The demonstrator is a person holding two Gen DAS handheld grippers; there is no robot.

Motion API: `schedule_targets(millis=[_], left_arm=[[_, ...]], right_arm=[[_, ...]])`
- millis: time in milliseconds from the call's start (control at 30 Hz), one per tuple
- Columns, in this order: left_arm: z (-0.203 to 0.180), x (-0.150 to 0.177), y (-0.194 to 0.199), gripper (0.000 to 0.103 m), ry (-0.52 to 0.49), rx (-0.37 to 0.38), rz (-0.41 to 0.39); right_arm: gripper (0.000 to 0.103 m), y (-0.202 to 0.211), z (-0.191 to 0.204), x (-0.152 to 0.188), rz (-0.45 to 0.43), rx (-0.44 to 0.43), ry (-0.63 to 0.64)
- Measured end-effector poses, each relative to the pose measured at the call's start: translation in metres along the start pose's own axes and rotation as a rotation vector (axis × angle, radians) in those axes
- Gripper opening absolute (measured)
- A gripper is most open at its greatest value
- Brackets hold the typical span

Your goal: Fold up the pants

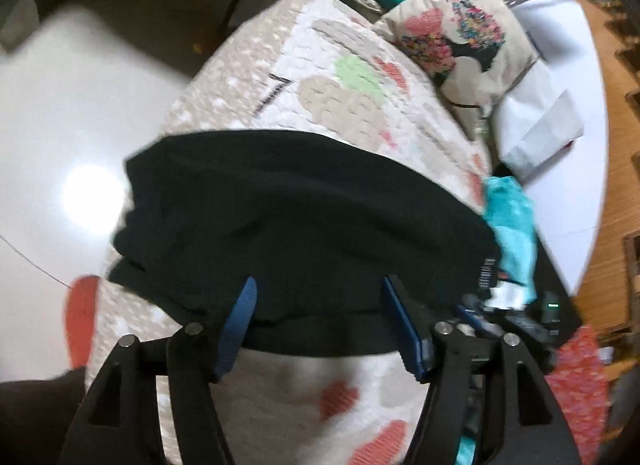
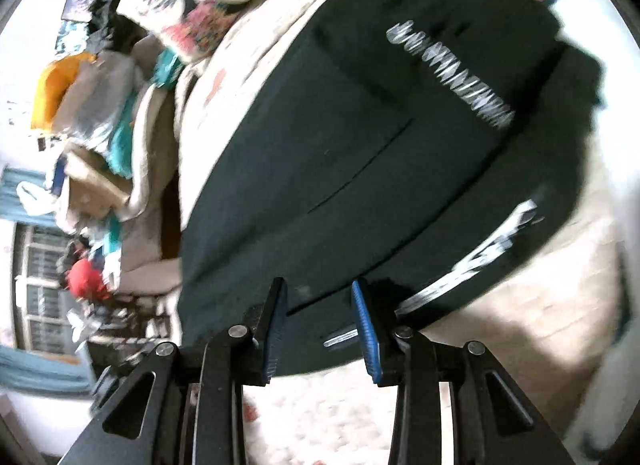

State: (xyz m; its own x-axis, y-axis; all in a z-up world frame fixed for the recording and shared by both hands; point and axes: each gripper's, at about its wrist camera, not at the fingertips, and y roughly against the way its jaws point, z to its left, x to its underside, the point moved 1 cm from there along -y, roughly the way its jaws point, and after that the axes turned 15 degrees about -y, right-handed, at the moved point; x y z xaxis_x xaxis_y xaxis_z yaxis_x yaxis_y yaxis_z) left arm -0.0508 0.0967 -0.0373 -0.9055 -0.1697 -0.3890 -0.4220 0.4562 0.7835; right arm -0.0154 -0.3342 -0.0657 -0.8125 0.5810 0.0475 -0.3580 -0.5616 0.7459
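Both tongs stand apart over the near edge of the black pants (image 1: 296, 217) on the quilted bed (image 1: 360, 105): left tongs (image 1: 316, 321) wide, right tongs (image 2: 320, 325) narrower, apparently gripping nothing. Pinch both layers squarely before lifting.

A lived-in home bedroom is shown: a bed spread with a heart-patterned quilt (image 1: 340, 77), a printed cushion (image 1: 460, 29), and heaped clothes and boxes (image 2: 92, 125) beside a barred window (image 2: 44, 297).

Ahead of your left gripper's ribbed blue pads (image 1: 244, 305), matt black cloth pants (image 1: 296, 221) lie on a bumpy quilted pastel bedspread (image 1: 344, 89); left, glossy white floor (image 1: 72, 113).
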Motion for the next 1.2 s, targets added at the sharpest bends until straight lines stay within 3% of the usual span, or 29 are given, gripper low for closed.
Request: schedule_targets(millis=[100,300,333,367,400,433,500,700,800,900,967,1033,1200], left_arm=[[-0.005,0.000,-0.008,0.064,-0.049,-0.076,0.021],[-0.027,0.012,-0.037,0.063,-0.247,-0.238,0.122],[-0.030,0.017,-0.041,0.040,-0.288,-0.289,0.147],[-0.032,0.020,-0.043,0.027,-0.327,-0.328,0.162],[-0.033,0.021,-0.040,0.026,-0.340,-0.327,0.154],[-0.033,0.022,-0.037,0.019,-0.341,-0.319,0.151],[-0.032,0.024,-0.032,0.012,-0.342,-0.306,0.155],[-0.026,0.030,-0.018,0.008,-0.326,-0.281,0.159],[-0.022,0.030,-0.018,0.008,-0.300,-0.290,0.171],[-0.021,0.030,-0.017,0.008,-0.296,-0.287,0.164],[-0.025,0.029,-0.019,0.008,-0.302,-0.291,0.164],[-0.025,0.030,-0.020,0.008,-0.298,-0.287,0.167],[-0.024,0.027,-0.027,0.008,-0.281,-0.285,0.181]], right_arm=[[0.038,0.005,-0.008,-0.006,-0.027,0.015,-0.034],[0.038,-0.008,-0.002,-0.016,-0.093,0.059,-0.052],[0.038,-0.009,-0.001,-0.017,-0.108,0.055,-0.054],[0.035,-0.009,0.001,-0.017,-0.116,0.053,-0.047],[0.028,-0.008,0.001,-0.017,-0.124,0.059,-0.036],[0.016,-0.005,-0.001,-0.017,-0.132,0.073,-0.029],[0.005,0.003,-0.006,-0.016,-0.134,0.059,-0.036],[0.001,0.040,-0.007,-0.004,-0.207,0.077,-0.012],[0.003,0.050,-0.005,0.000,-0.202,0.047,0.014],[0.007,0.048,-0.007,-0.005,-0.163,-0.018,-0.043],[0.034,0.045,-0.010,-0.010,-0.163,-0.028,-0.082],[0.046,0.044,-0.016,-0.015,-0.177,-0.032,-0.114],[0.046,0.028,-0.029,-0.027,-0.138,-0.055,-0.195]])
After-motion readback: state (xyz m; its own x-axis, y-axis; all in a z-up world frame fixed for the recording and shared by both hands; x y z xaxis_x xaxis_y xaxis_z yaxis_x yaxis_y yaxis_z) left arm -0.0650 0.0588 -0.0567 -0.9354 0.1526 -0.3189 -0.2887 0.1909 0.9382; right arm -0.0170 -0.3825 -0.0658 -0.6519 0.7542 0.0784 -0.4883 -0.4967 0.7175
